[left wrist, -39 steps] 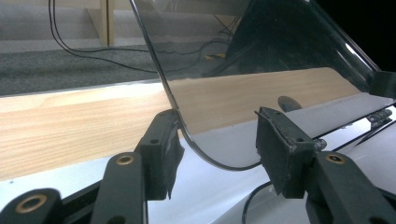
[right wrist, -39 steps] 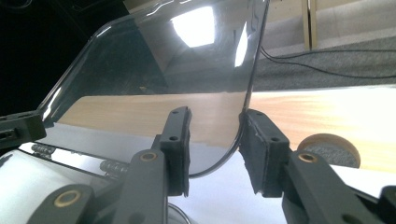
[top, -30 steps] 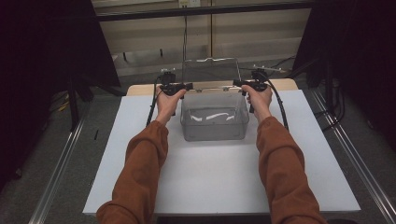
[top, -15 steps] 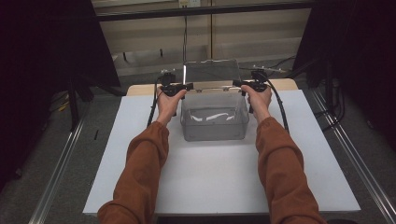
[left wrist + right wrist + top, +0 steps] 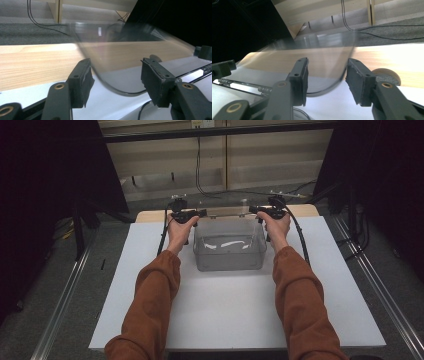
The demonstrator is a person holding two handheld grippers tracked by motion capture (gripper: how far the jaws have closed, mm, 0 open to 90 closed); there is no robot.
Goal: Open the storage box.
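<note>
Room's pretty dim, dark at both sides, with the white table (image 5: pixel 235 310) lit from above and only soft shadows. In both gripper views the clear lid (image 5: pixel 130 52) is smeared, probably motion blur, while the black pads (image 5: pixel 300 77) stay sharp.

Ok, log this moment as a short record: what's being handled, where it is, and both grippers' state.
handled thing: clear lid, blurred in both gripper views
place: behind the clear bin, over the table's far edge
left gripper: jaws just opening, lid corner between them, pads clear of it
right gripper: same, open around the other corner
surface: white table
</note>
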